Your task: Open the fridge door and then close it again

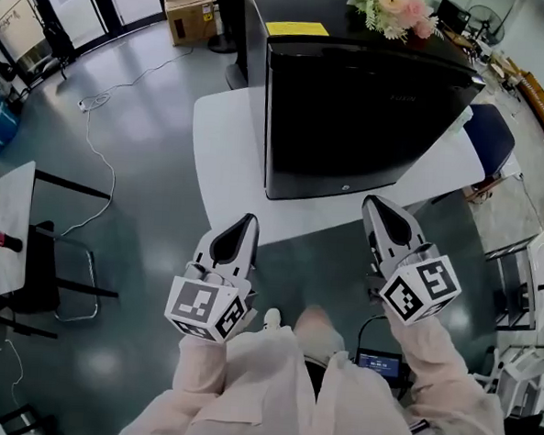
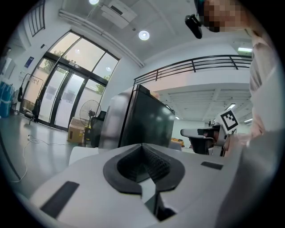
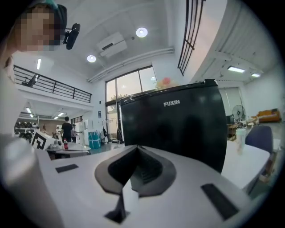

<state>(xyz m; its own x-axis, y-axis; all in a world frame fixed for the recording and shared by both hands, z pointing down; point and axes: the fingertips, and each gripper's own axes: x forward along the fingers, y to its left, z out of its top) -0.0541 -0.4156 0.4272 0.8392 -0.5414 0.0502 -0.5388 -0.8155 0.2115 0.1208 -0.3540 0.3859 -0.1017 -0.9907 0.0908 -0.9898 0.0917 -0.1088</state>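
A small black fridge (image 1: 352, 116) stands on a white table (image 1: 225, 163) ahead of me, its glossy door facing me and closed. It also fills the middle of the left gripper view as the fridge (image 2: 149, 122), and the right gripper view shows the fridge (image 3: 178, 129) door with a brand name near its top. My left gripper (image 1: 249, 220) hangs in front of the table's near edge, jaws shut and empty. My right gripper (image 1: 369, 201) sits just over that edge, short of the door, also shut with nothing between its pads. Both grippers, left (image 2: 142, 146) and right (image 3: 137, 147), point level at the fridge.
Pink flowers (image 1: 395, 8) and a yellow label (image 1: 297, 28) lie on the fridge top. A blue chair (image 1: 493, 138) stands right of the table. A cardboard box (image 1: 188, 14) and a floor cable (image 1: 97, 146) are at the back left. Another white table (image 1: 0, 232) stands at the left.
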